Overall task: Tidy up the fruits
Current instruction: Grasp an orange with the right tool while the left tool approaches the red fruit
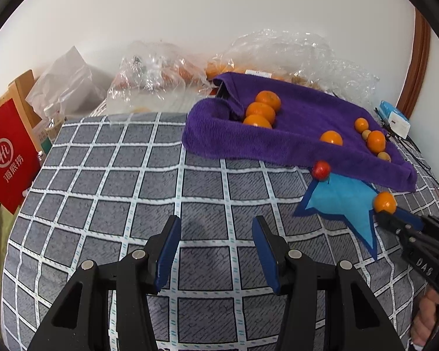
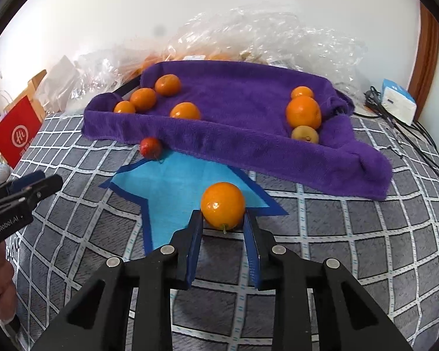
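Observation:
My right gripper (image 2: 223, 219) is shut on an orange (image 2: 222, 205) and holds it over the blue star-shaped mat (image 2: 172, 187); the same orange shows in the left wrist view (image 1: 385, 202). My left gripper (image 1: 216, 228) is open and empty above the checked cloth. A purple towel (image 2: 234, 134) holds several oranges: three at its left (image 2: 142, 98), one mid (image 2: 185, 111), and a large one at the right (image 2: 303, 111) beside a small brownish fruit (image 2: 305, 134). A small red fruit (image 2: 150, 147) lies at the towel's front edge, touching the mat.
Crumpled clear plastic bags (image 1: 155, 73) with more fruit lie behind the towel against the wall. A red paper bag (image 1: 7, 155) stands at the left edge. A blue-white tissue pack (image 2: 398, 103) and black cables (image 2: 409, 137) lie at the right.

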`<act>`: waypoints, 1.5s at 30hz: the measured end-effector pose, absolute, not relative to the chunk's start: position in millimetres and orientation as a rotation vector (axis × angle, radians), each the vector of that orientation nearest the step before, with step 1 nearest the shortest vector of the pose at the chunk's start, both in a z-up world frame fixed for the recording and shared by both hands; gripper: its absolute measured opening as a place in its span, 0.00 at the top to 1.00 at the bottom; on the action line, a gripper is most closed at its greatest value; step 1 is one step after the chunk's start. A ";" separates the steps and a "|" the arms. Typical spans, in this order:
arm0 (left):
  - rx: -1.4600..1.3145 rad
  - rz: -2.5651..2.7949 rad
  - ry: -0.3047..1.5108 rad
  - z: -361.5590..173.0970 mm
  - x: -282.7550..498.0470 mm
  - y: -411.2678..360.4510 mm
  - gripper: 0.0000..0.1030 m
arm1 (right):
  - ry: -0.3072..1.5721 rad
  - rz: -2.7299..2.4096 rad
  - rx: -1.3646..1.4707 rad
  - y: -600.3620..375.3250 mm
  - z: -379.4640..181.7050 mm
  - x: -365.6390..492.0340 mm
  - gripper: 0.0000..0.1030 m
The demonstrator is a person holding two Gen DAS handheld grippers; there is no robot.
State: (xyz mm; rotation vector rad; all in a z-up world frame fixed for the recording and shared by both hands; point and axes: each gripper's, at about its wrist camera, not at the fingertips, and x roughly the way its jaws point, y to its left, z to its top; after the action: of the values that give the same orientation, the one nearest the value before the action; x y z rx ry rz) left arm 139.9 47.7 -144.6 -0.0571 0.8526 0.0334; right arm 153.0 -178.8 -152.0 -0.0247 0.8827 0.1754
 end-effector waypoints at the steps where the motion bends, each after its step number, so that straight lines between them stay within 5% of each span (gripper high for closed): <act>1: -0.053 0.032 0.858 -146.3 139.8 47.1 0.53 | 0.881 0.169 -0.022 -181.4 -151.0 153.1 0.73; 15: -0.044 0.010 0.904 -157.2 140.8 47.5 0.44 | 0.881 0.124 -0.025 -197.4 -155.0 153.2 0.73; 45: -0.019 -0.015 0.922 -139.8 143.4 37.2 0.44 | 0.826 0.065 0.104 -228.2 -143.1 146.9 0.78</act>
State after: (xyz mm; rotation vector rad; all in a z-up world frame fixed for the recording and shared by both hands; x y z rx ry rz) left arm 143.4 37.2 -139.8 -0.0193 0.9222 -0.0150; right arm 146.9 -228.2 -143.1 0.1037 0.8264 0.0650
